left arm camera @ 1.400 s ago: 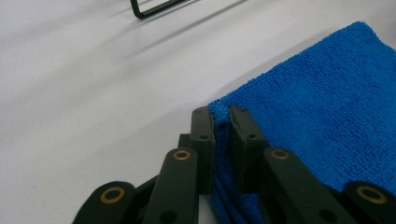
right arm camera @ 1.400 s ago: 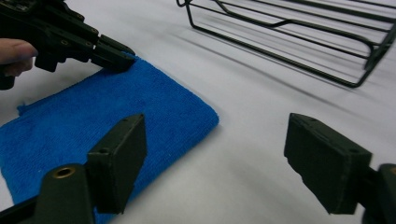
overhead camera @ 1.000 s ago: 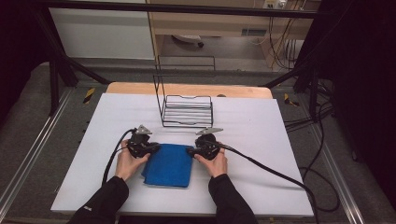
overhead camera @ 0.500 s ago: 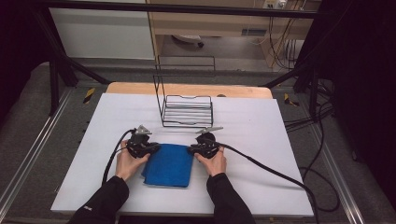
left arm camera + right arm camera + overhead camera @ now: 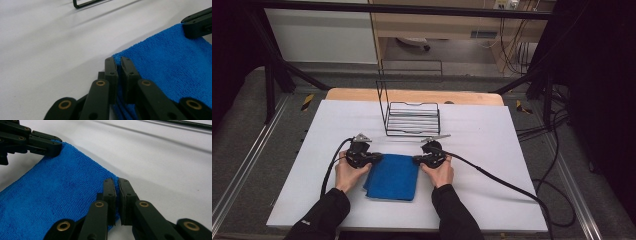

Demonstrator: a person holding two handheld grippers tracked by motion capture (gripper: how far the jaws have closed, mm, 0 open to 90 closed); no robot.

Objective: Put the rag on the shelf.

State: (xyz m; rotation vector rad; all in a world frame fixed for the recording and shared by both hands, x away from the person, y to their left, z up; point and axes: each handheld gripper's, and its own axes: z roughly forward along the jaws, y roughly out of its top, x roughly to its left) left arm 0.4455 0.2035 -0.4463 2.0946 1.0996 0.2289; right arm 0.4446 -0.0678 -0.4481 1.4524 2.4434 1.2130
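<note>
A folded blue cloth [image 5: 392, 177] lies flat on the white table [image 5: 512, 150] near its front edge. My left gripper [image 5: 379, 158] is at the cloth's far left corner. In the left gripper view the left gripper [image 5: 119, 60] pinches the corner of the blue cloth [image 5: 170, 65]; its jaws have just been closing. My right gripper [image 5: 416, 160] is at the far right corner. The right gripper [image 5: 117, 181] has also just been closing and grips the edge of the blue cloth [image 5: 57, 190]. Each gripper view shows the other gripper on its corner.
A black wire rack [image 5: 412, 117] stands on the table just beyond the cloth, with a tall upright frame at its back. Cables trail from both grippers, the right one across the table to the right edge. A wooden board edges the table's far side.
</note>
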